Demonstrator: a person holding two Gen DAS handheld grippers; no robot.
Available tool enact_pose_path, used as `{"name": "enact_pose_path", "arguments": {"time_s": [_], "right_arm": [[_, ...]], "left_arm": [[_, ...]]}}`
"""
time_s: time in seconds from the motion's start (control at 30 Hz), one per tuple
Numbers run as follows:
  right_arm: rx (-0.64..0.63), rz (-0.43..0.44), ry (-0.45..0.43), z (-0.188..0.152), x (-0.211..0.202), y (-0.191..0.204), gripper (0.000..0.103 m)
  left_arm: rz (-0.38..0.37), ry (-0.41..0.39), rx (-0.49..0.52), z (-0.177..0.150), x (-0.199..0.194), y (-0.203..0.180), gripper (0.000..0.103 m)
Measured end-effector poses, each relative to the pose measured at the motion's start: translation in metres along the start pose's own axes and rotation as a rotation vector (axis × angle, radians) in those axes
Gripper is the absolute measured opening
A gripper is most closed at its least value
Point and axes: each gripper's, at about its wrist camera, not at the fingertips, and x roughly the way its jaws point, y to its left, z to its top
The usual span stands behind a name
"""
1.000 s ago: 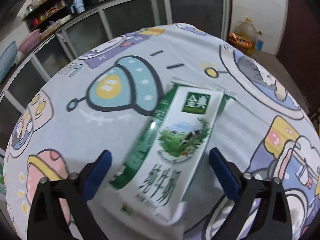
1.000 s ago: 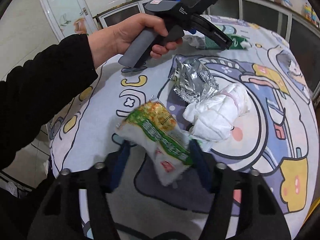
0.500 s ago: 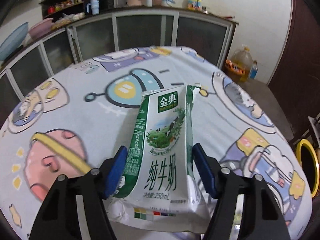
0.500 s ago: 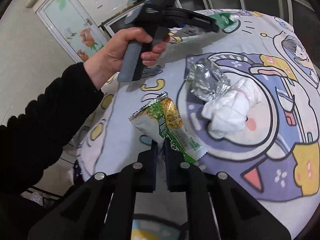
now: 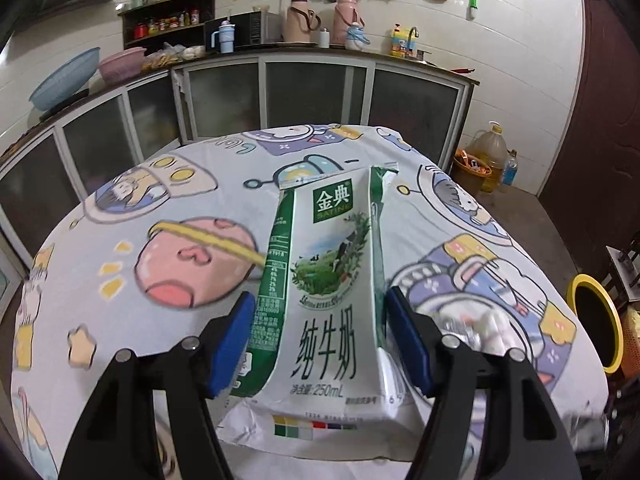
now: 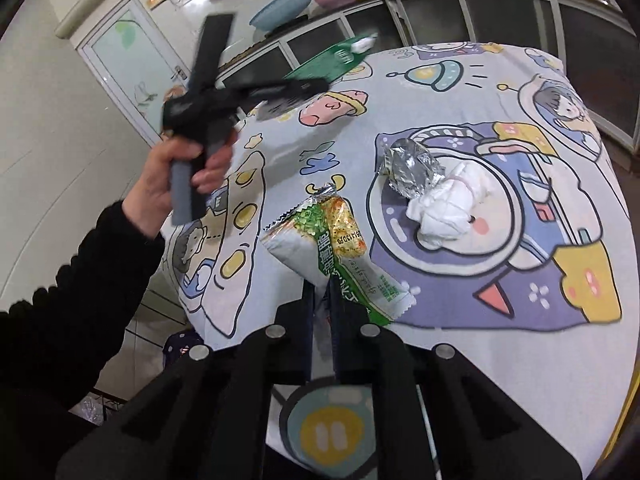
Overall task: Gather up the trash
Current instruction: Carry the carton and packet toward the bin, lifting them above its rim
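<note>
My left gripper (image 5: 318, 338) is shut on a flattened green and white milk carton (image 5: 326, 292) and holds it above the table. The same carton (image 6: 332, 58) shows in the right wrist view, raised in the left gripper (image 6: 320, 84). My right gripper (image 6: 320, 286) is shut on a green and yellow snack wrapper (image 6: 336, 248) and holds it off the table. A crumpled foil wrapper (image 6: 410, 166) and a white tissue wad (image 6: 448, 206) lie on the cartoon tablecloth (image 6: 480, 100).
A yellow-rimmed bin (image 5: 596, 316) stands on the floor right of the table. An oil jug (image 5: 490, 152) and an orange basket (image 5: 472, 168) stand by the cabinets (image 5: 320, 92). A white door (image 6: 132, 64) is at the left.
My left gripper closed on the carton and lifted it upright off the table. My right gripper closed on the snack wrapper and raised it.
</note>
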Motion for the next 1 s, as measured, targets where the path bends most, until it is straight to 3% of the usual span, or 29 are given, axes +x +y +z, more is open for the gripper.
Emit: {"name": "enact_pose_path", "arguments": {"time_s": [0.23,0.47,1.0], "right_arm": [[0.030,-0.003,-0.023,-0.019,-0.017,-0.006,0.008],[0.081,-0.021,-0.057,-0.036,-0.040,-0.023,0.008],[0.215,-0.132,-0.182,-0.072,-0.112,-0.084,0.008]], "left_arm": [[0.004,-0.004,-0.009,-0.039,-0.034,-0.007,0.064],[-0.052,0.004,0.013,-0.068,-0.050,-0.041,0.064],[-0.239,-0.005,0.146,-0.062,-0.043,-0.165,0.064]]}}
